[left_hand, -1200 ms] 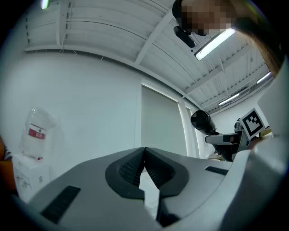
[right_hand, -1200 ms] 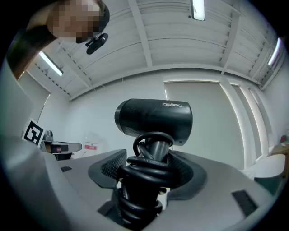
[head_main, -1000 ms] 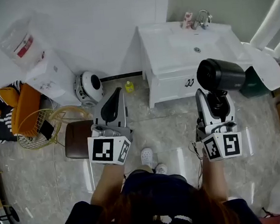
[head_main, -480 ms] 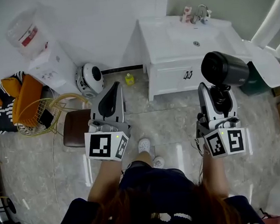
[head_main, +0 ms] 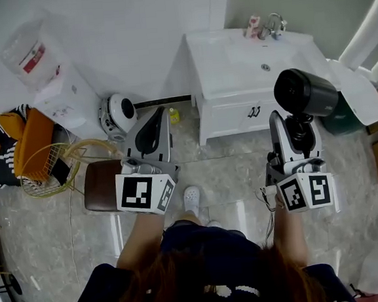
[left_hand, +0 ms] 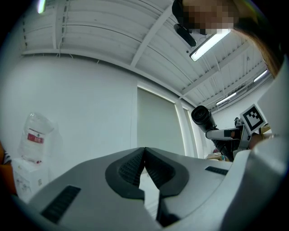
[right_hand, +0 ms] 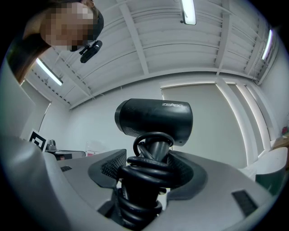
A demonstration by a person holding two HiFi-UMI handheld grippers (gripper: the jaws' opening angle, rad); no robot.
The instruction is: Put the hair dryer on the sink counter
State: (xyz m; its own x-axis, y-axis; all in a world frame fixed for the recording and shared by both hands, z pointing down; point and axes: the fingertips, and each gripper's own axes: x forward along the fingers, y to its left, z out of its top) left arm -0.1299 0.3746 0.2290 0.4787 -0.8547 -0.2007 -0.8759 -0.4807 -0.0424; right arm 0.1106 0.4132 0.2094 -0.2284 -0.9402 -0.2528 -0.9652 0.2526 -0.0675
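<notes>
- One hair dryer (head_main: 304, 92) stands upright in the right claw (head_main: 296, 128), clamped by its cord-wrapped handle.
- Bench (head_main: 211, 53) lies ahead, nearer this claw; left claw (head_main: 159, 120) closed, empty.

Left gripper (head_main: 155, 125) at centre-left of the head view, jaws pressed together, empty; right gripper (head_main: 297, 134) at centre-right, clamped on the hair dryer (head_main: 304, 92) handle; both point toward the frame's top.

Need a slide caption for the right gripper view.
Right gripper shut on a black hair dryer by its handle, wound in cord, barrel above the jaws.
</notes>
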